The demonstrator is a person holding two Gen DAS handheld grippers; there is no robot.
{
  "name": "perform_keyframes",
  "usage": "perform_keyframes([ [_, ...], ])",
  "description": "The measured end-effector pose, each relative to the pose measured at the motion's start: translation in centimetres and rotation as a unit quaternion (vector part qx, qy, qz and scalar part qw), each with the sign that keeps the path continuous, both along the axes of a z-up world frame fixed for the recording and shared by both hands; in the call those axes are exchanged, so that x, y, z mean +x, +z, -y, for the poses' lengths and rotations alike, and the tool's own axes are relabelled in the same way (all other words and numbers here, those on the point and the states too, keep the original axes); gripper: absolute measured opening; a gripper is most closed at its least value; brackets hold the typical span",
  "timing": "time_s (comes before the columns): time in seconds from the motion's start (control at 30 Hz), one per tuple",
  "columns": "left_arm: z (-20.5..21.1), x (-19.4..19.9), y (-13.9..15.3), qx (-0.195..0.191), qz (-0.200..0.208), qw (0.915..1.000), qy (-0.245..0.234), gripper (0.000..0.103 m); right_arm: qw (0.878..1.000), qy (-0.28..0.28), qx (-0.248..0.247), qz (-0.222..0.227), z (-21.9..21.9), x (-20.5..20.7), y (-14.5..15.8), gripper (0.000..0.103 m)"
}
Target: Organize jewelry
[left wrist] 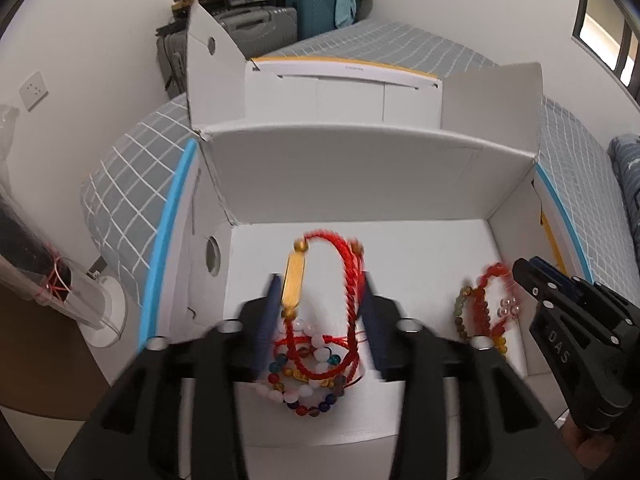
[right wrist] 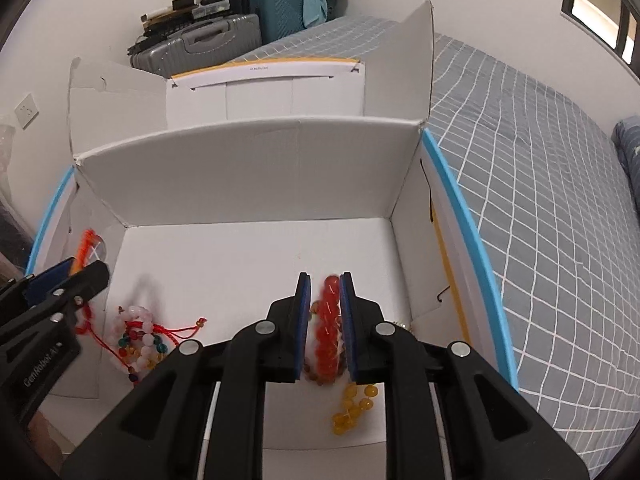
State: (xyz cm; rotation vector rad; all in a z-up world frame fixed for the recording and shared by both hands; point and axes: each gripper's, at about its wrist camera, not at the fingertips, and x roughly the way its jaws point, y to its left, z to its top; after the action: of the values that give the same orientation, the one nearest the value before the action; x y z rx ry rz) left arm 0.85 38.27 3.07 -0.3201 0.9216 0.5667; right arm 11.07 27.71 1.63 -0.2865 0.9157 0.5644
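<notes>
A white cardboard box (left wrist: 360, 184) with raised flaps lies open on a bed. My left gripper (left wrist: 320, 284) is open over its floor, fingers on either side of a red cord bracelet with a gold bar (left wrist: 336, 276). Under it lies a pile of mixed bead bracelets (left wrist: 308, 384). My right gripper (right wrist: 325, 280) is shut on a red bead bracelet (right wrist: 328, 332), which also shows in the left wrist view (left wrist: 486, 300). A yellow bead bracelet (right wrist: 354, 408) lies under the right gripper. The pile also shows in the right wrist view (right wrist: 138, 344).
The box (right wrist: 256, 176) rests on a grey checked bed cover (right wrist: 540, 160). Suitcases (right wrist: 240, 32) stand against the far wall. A clear vase on a white stand (left wrist: 72, 296) is left of the box. A dark pillow (left wrist: 628, 176) lies at the right.
</notes>
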Motion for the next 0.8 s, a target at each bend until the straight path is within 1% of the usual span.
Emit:
perform_keyframes([
  [0.03, 0.1, -0.1, 0.2, 0.005, 0.002, 1.0, 0.0, 0.048, 1.0, 0.0, 0.003, 0.002, 0.1, -0.1, 0.3, 0.02],
  [0.1, 0.2, -0.3, 0.6, 0.007, 0.009, 0.9999, 0.0, 0.055, 1.0, 0.0, 0.009, 0.006, 0.4, -0.2, 0.9, 0.034],
  [0.13, 0.3, -0.4, 0.7, 0.009, 0.011, 0.9999, 0.001, 0.058, 1.0, -0.001, 0.014, 0.009, 0.7, -0.3, 1.2, 0.037],
  [0.2, 0.5, -0.6, 1.1, 0.016, 0.017, 0.9997, 0.002, 0.064, 1.0, -0.002, 0.021, 0.014, 1.1, -0.5, 1.8, 0.05],
  [0.23, 0.6, -0.7, 1.3, 0.018, 0.02, 0.9996, 0.002, 0.067, 0.999, -0.004, 0.026, 0.017, 1.5, -0.6, 2.3, 0.053],
  [0.27, 0.7, -0.9, 1.6, 0.02, 0.026, 0.9995, 0.002, 0.074, 0.999, -0.005, 0.031, 0.019, 1.8, -0.7, 2.6, 0.059],
  [0.3, 0.8, -1.0, 1.7, 0.024, 0.03, 0.9993, 0.003, 0.078, 0.999, -0.006, 0.038, 0.022, 2.1, -0.7, 3.0, 0.065],
  [0.33, 0.9, -1.1, 1.9, 0.028, 0.03, 0.9991, 0.004, 0.078, 0.998, -0.008, 0.046, 0.029, 2.7, -1.0, 3.7, 0.068],
  [0.37, 1.0, -1.3, 2.2, 0.032, 0.032, 0.999, 0.005, 0.078, 0.998, -0.007, 0.05, 0.035, 3.0, -1.3, 4.2, 0.074],
  [0.4, 1.2, -1.6, 2.5, 0.033, 0.037, 0.9988, 0.005, 0.082, 0.998, -0.006, 0.056, 0.04, 3.5, -1.6, 4.7, 0.078],
  [0.43, 1.3, -1.9, 2.6, 0.034, 0.041, 0.9986, 0.004, 0.084, 0.997, -0.007, 0.061, 0.044, 4.0, -1.8, 5.1, 0.08],
  [0.5, 1.9, -2.6, 3.1, 0.041, 0.049, 0.998, 0.003, 0.088, 0.996, -0.006, 0.069, 0.053, 5.0, -2.4, 6.0, 0.088],
  [0.57, 2.5, -3.4, 3.6, 0.045, 0.056, 0.9974, 0.001, 0.09, 0.995, -0.001, 0.077, 0.064, 6.1, -3.3, 6.8, 0.091],
  [0.67, 3.4, -4.6, 4.2, 0.056, 0.068, 0.9961, 0.003, 0.097, 0.993, 0.0, 0.081, 0.08, 7.9, -4.9, 7.5, 0.094],
  [0.7, 3.9, -5.2, 4.6, 0.06, 0.076, 0.9953, 0.004, 0.097, 0.993, -0.001, 0.082, 0.085, 8.6, -5.5, 7.6, 0.095],
  [0.8, 4.9, -6.8, 5.4, 0.066, 0.092, 0.9936, 0.001, 0.097, 0.992, -0.007, 0.082, 0.093, 9.9, -6.8, 7.8, 0.095],
])
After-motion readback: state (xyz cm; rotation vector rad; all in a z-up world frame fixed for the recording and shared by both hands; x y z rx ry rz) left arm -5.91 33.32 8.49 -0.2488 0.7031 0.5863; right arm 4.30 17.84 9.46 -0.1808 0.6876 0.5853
